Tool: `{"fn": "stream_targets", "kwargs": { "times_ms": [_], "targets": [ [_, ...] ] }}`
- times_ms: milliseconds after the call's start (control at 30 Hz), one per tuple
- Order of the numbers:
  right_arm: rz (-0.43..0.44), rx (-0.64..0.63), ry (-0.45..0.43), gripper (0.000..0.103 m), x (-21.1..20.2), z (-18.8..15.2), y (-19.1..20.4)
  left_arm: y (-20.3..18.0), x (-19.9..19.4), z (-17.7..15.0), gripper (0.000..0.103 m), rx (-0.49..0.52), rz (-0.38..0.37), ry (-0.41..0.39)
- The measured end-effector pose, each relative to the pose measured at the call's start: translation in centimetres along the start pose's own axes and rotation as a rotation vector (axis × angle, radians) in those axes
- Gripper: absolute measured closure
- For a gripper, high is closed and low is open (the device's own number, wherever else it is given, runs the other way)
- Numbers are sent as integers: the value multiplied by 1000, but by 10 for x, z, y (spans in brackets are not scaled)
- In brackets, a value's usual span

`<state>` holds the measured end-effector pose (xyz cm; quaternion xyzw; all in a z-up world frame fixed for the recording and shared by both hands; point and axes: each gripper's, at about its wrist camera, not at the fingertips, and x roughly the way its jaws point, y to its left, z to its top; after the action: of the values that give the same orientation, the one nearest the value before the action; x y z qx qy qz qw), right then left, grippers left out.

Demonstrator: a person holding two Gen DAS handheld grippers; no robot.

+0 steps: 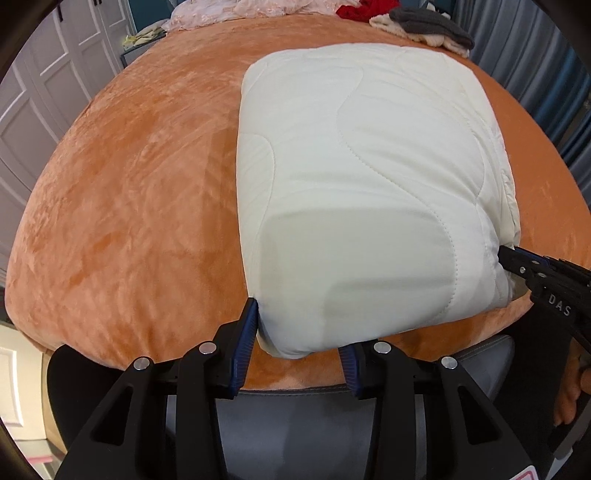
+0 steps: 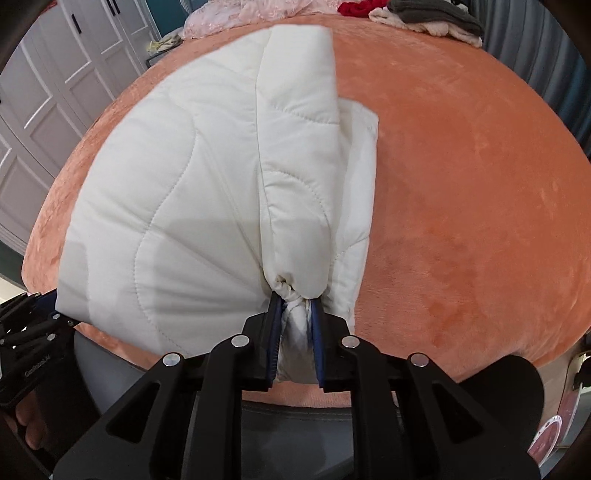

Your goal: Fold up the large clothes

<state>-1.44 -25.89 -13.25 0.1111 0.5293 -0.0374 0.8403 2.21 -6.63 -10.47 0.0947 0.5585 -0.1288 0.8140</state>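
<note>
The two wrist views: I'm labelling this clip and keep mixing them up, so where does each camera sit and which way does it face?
Left wrist: on the left gripper, looking steeply down at the near left corner of the white quilted jacket; its jaws hold that corner, and the right gripper enters at the right.
Right wrist: on the right gripper, facing the same way; its jaws pinch a bunched near corner, and the left gripper shows at the left.
Shared: jacket, orange blanket, far clothes pile.

Two close views, steeply down onto the bed

We look along each gripper's fingers, from the near edge of the orange bed point(image 1: 122, 206); both views share the white quilted garment point(image 2: 177, 192) and the clothes pile point(image 1: 417, 26) at the far end.
</note>
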Motion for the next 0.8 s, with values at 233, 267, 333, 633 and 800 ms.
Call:
{"fn": "stream_targets", "kwargs": {
  "times_ms": [233,267,333,633,800],
  "targets": [
    [25,16,19,88,9,3,-7,-5,7,1,65,-4,29,18],
    [26,17,19,88,10,4,-8,-5,7,0,65,-4,32,18],
    [30,22,20,88,11,7,-9,-6,7,0,65,-9,31,19],
    [131,110,21,80,2,3,-40,29,-31,-13,64,-147,-129,50],
    [128,152,18,57,-27,-2,-54,60,-76,-1,64,-204,-89,-77]
  ]
}}
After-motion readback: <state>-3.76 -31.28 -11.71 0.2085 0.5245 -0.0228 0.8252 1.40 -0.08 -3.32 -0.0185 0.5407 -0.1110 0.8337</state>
